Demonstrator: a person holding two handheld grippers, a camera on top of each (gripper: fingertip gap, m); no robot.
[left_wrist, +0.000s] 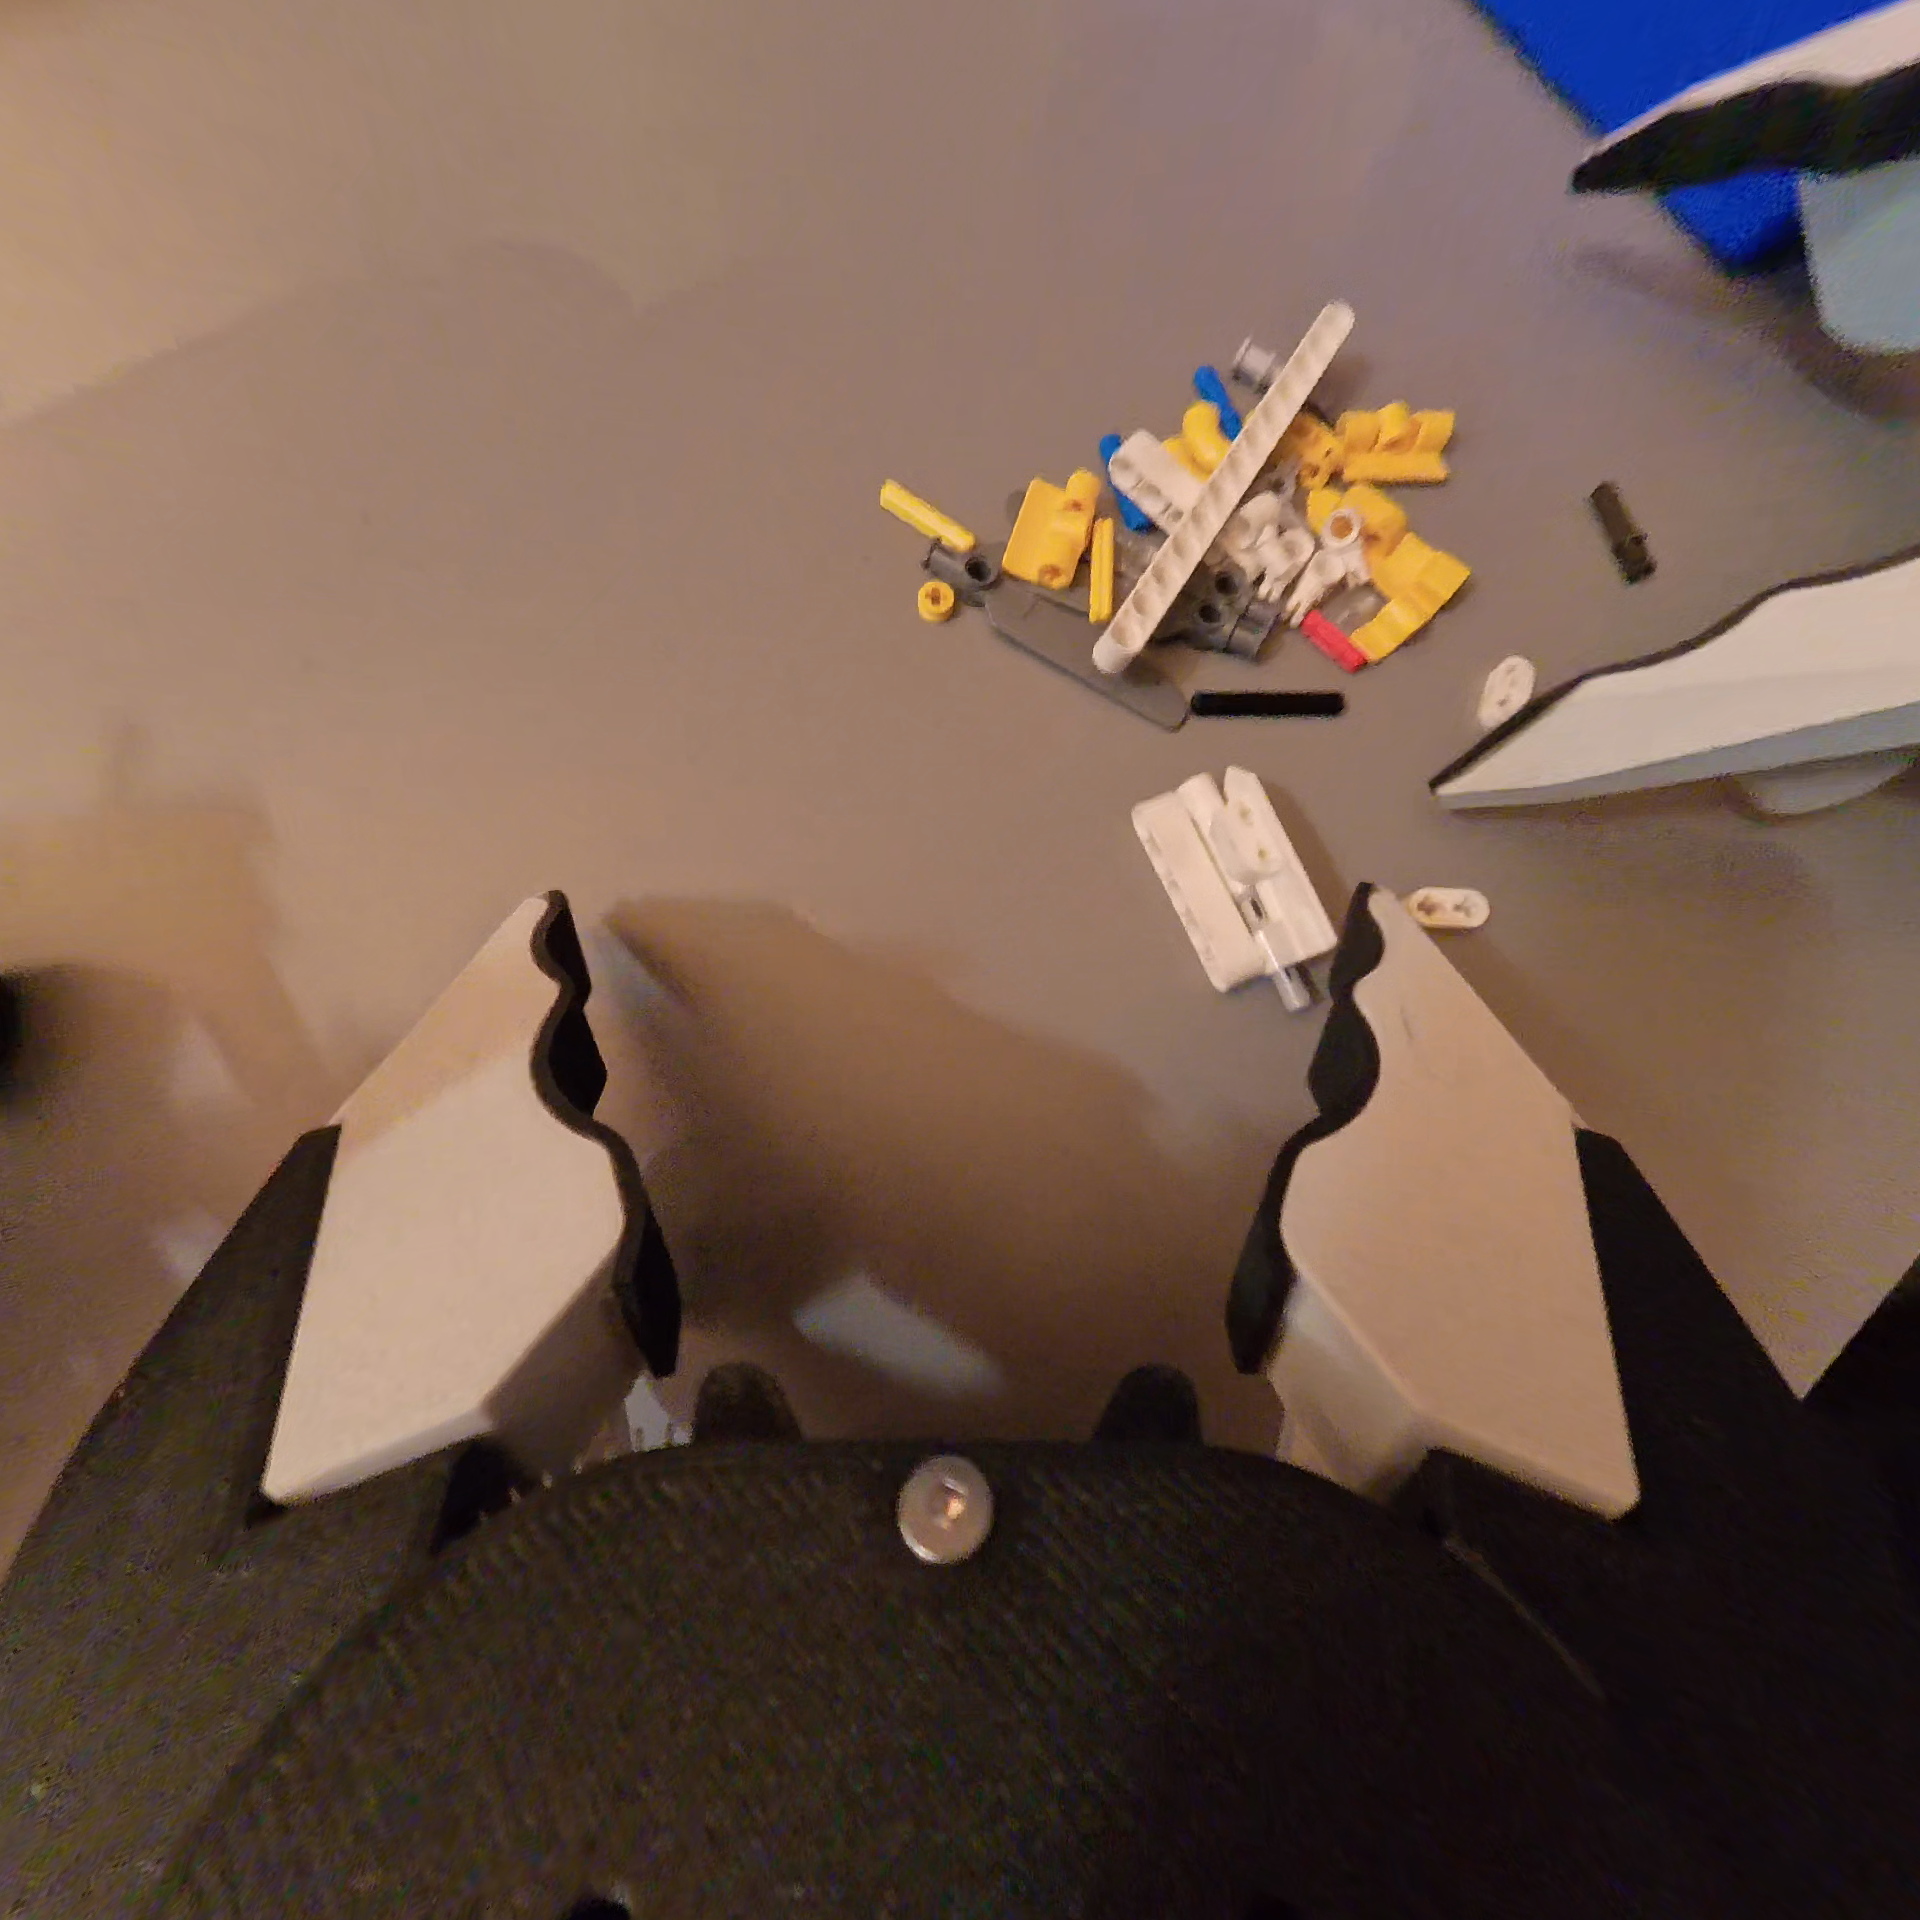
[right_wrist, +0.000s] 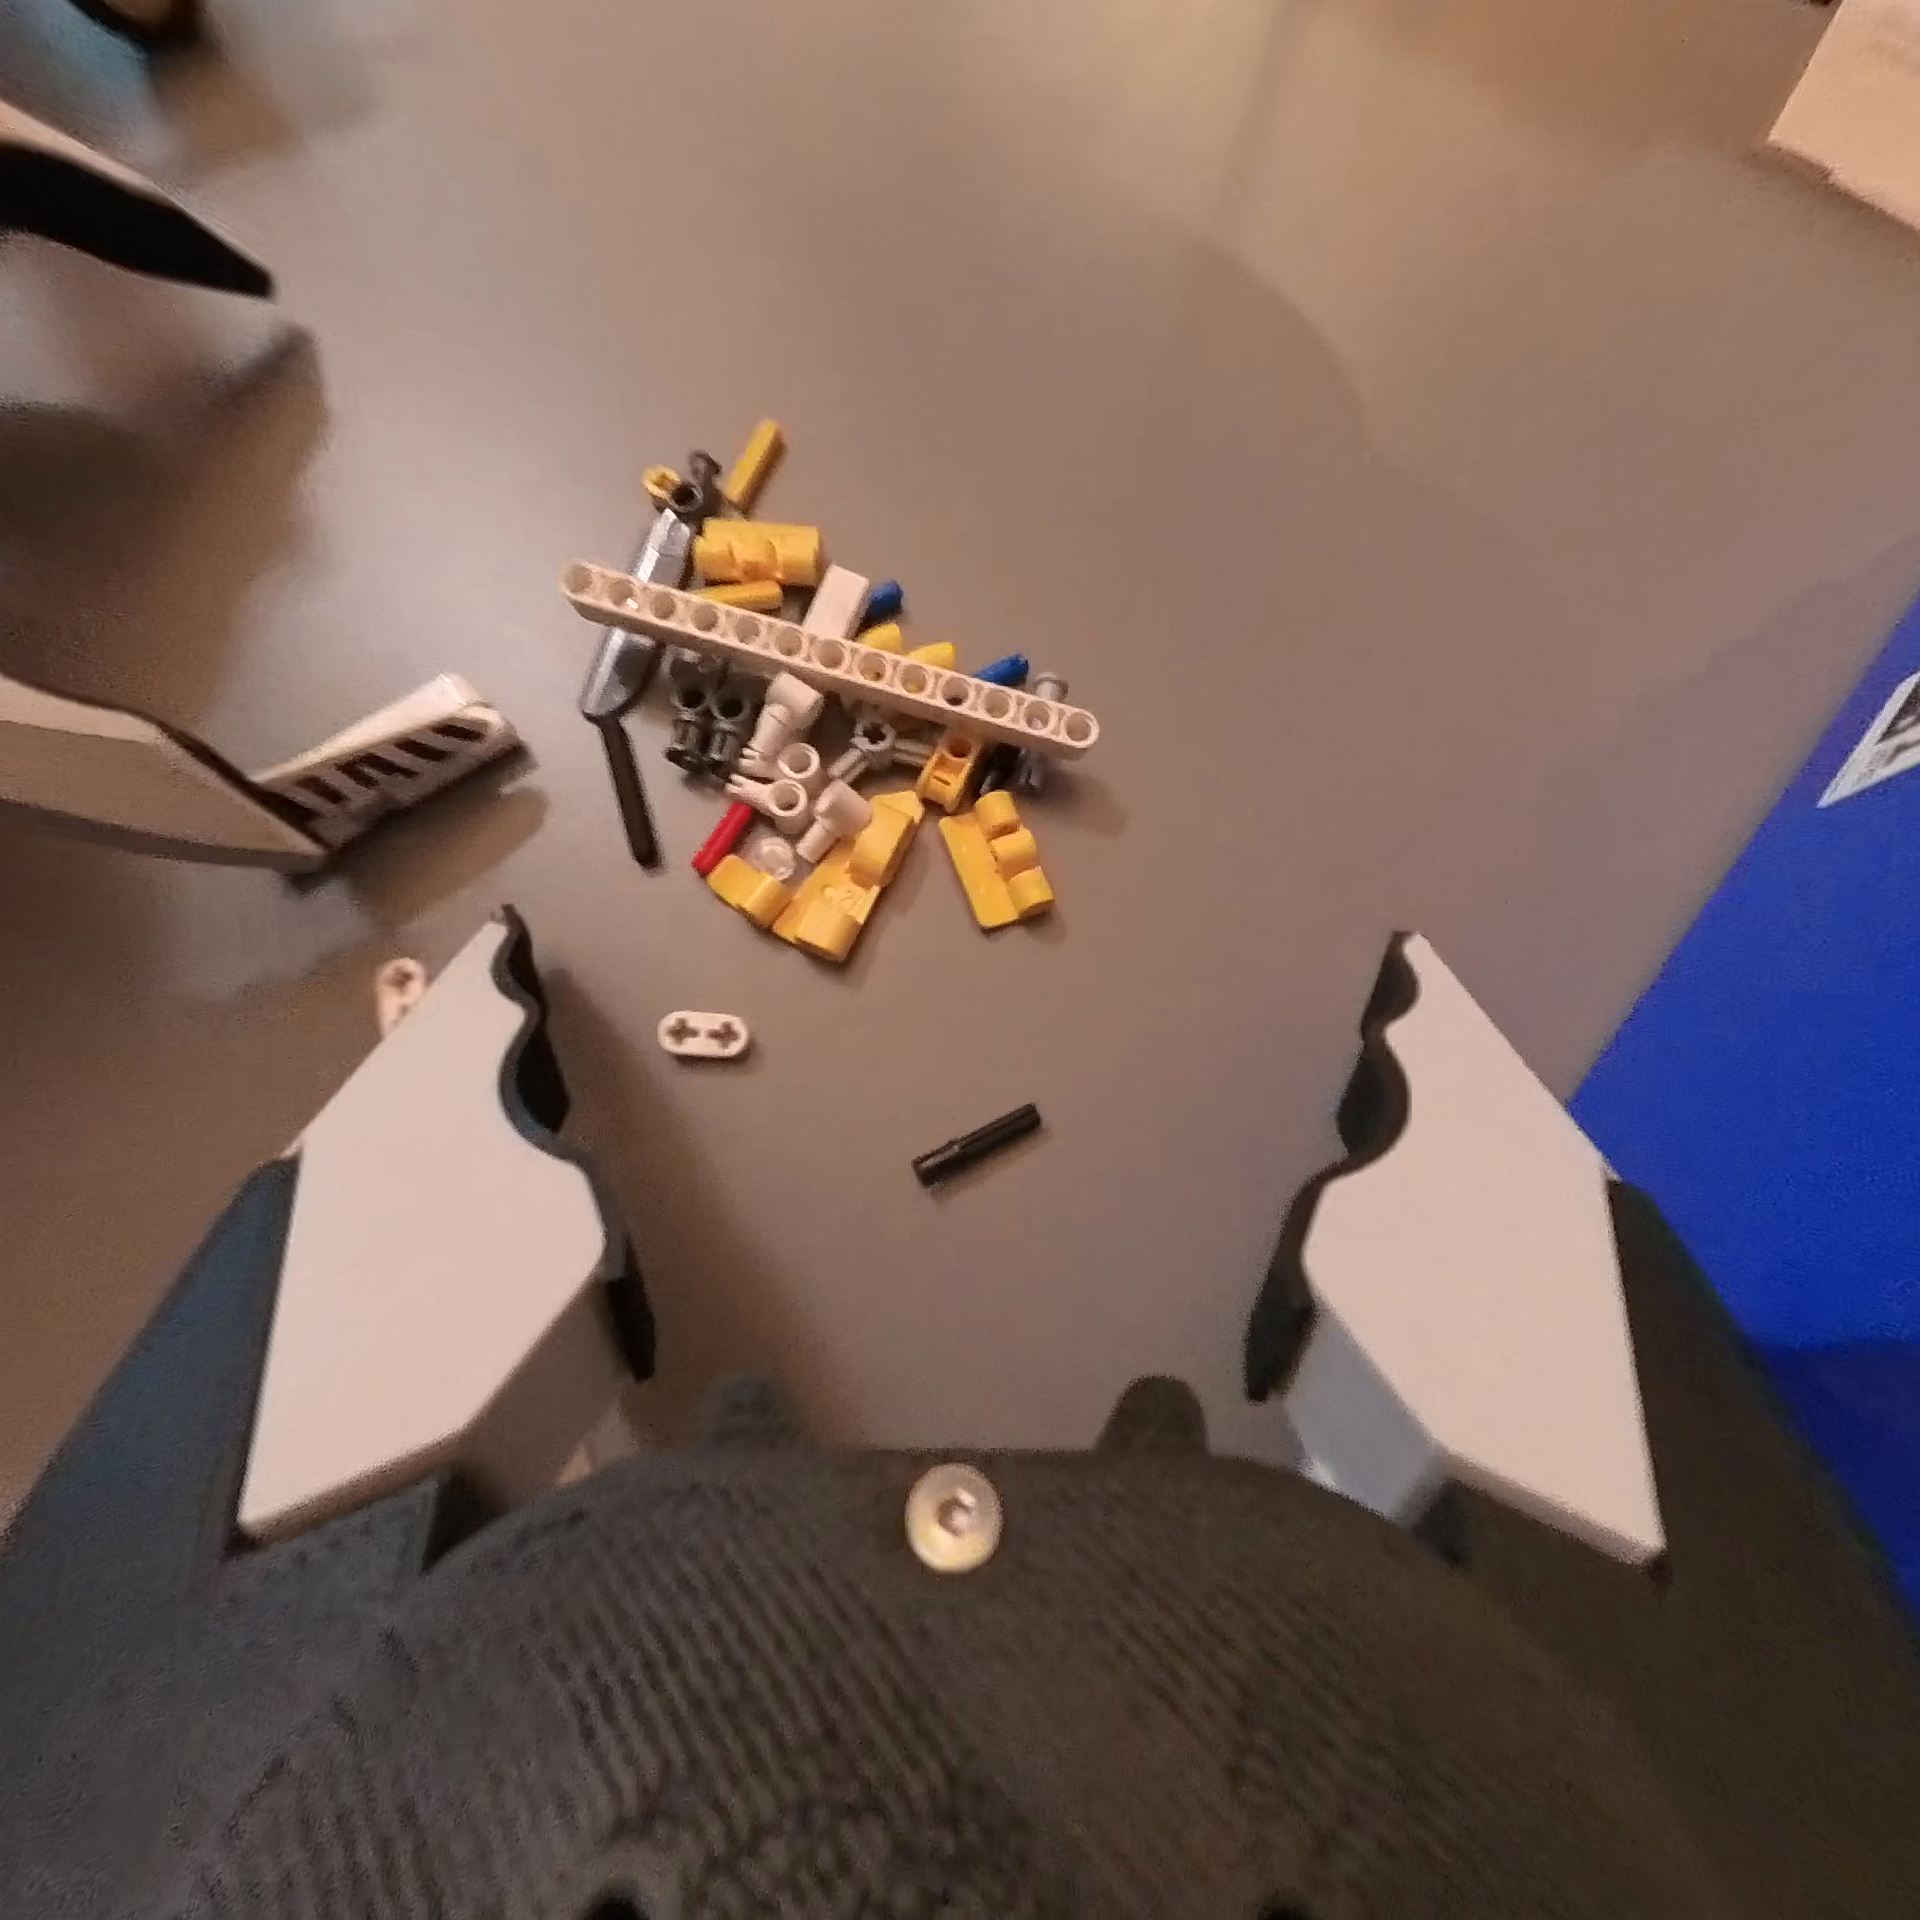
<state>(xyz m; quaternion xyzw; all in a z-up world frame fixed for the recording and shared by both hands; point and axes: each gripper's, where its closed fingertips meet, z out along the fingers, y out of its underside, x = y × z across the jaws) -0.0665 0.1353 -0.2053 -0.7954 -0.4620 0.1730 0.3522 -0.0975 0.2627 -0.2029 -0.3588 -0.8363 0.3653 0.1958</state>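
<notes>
The left gripper (left_wrist: 961, 904) hovers over a grey-brown matt tabletop (left_wrist: 520, 520) with its jaws spread wide and nothing between its black wavy pads (left_wrist: 566, 1029). Just inside the tip of its right-hand finger lies a small white plastic brick assembly (left_wrist: 1231, 878) with a clear pin poking from its near end; whether finger and assembly touch I cannot tell. Just outside that same fingertip lies a short white two-hole plastic link (left_wrist: 1447, 906). Ahead of the jaws and to their right lies a loose heap of small yellow, white, grey and blue plastic building pieces (left_wrist: 1195, 530), with a long white holed beam (left_wrist: 1226, 483) lying slantwise on top.

The right gripper (right_wrist: 956, 925) likewise stands wide open, gripping nothing. Between its fingers, flat on the tabletop, lie a short black plastic pin (right_wrist: 977, 1143) and another white two-hole link (right_wrist: 704, 1036), the latter closer to the left-hand finger; neither is touched. The same heap sits just ahead of the jaws, left of centre. A blue sheet (right_wrist: 1766, 1039) lies beyond the right-hand finger.
</notes>
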